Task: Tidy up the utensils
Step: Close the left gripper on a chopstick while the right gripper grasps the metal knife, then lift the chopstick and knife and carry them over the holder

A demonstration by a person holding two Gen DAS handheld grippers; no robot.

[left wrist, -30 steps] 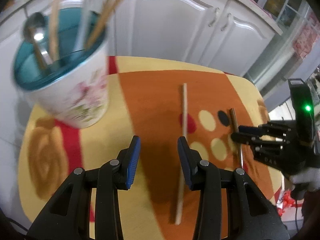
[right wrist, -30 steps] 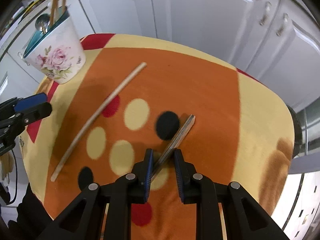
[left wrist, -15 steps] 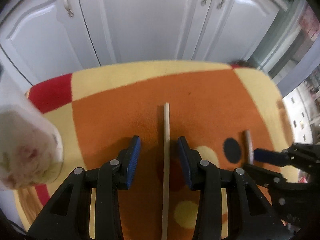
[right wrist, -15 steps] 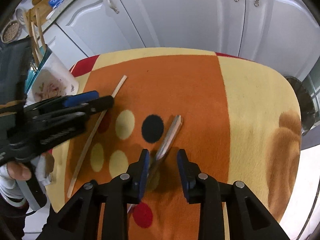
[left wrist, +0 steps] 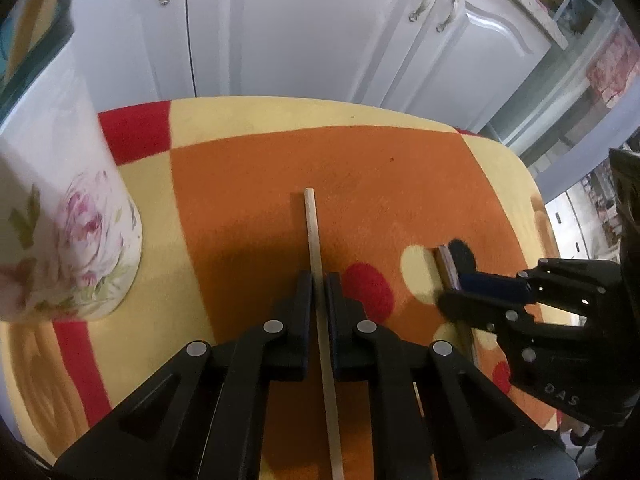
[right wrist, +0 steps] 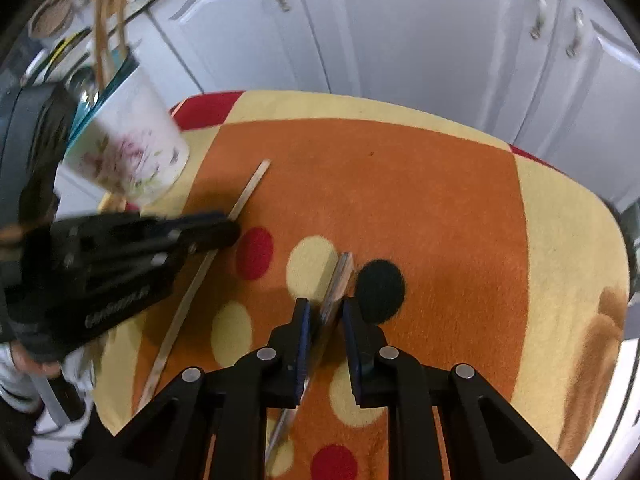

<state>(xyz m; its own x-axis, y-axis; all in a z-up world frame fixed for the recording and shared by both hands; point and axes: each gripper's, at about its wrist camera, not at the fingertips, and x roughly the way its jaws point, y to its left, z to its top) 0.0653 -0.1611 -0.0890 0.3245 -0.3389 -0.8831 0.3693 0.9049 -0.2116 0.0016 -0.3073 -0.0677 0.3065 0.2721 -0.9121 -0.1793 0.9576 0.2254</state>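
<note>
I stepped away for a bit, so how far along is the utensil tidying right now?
Some utensils already stand in the floral cup. The left gripper is shut on the wooden chopstick; the right gripper straddles the metal utensil, not yet clamped. Both still lie on the mat.

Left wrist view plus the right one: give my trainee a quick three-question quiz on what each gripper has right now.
1. True or false: the left gripper is shut on the wooden chopstick.
2. What lies between the fingers of the right gripper? A) a spoon B) the metal utensil handle C) nothing
3. Fill in: the floral cup stands on the ____ edge of the tablecloth in the right wrist view.

Key: 1 true. 2 B; the fingers straddle it with a gap showing on the right side. 3 left.
</note>
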